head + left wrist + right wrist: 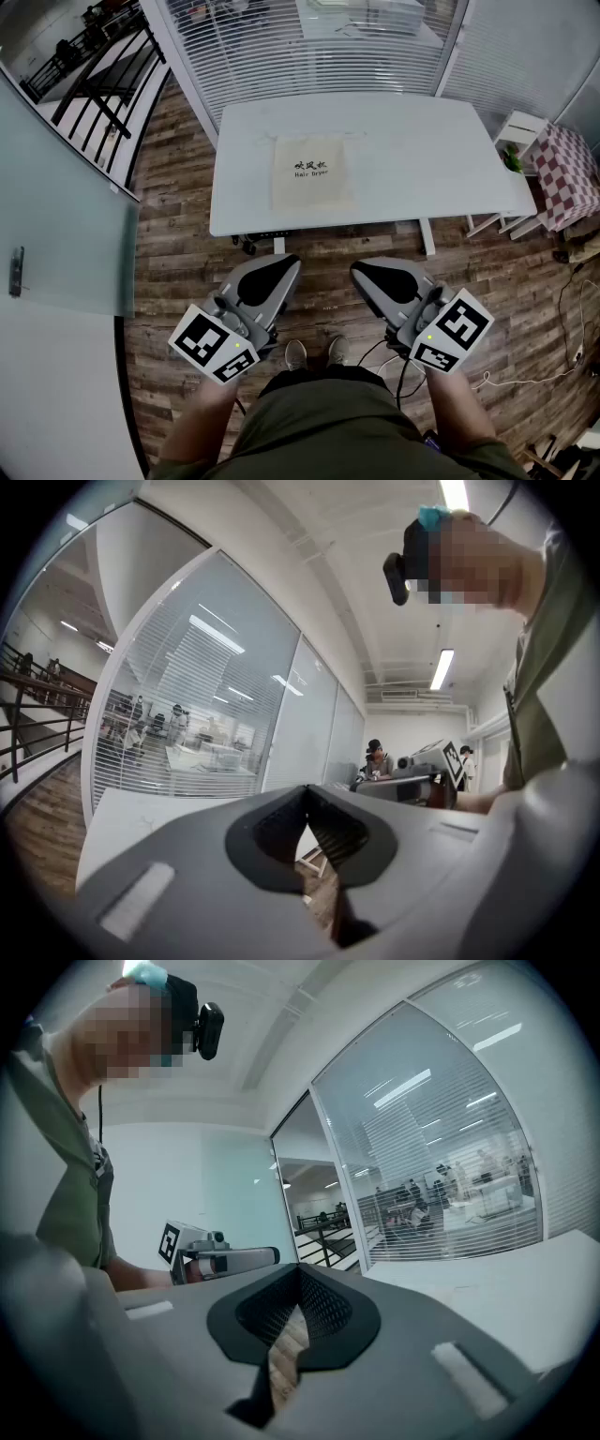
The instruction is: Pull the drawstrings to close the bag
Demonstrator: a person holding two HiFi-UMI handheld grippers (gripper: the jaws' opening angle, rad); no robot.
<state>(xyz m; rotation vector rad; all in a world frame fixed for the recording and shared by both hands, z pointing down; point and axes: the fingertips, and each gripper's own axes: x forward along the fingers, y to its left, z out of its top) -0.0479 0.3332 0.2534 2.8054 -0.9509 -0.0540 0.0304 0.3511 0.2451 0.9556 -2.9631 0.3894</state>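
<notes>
A flat beige drawstring bag (313,172) with dark print lies in the middle of the white table (422,150), its mouth toward the far edge. Thin strings show faintly at its top corners. Both grippers hang close to my body, well short of the table, over the wood floor. The left gripper (281,267) has its jaw tips together with nothing between them. The right gripper (367,272) is shut and empty too. In the left gripper view the jaws (307,794) point level past the table's end. The right gripper view has its jaws (300,1274) meeting at the tip.
Glass walls with blinds (309,47) stand behind the table. A small white stand with a plant (518,131) and a checkered cloth (567,173) sit at the right. A white cable (525,380) trails on the floor. A frosted glass panel (56,244) runs along the left.
</notes>
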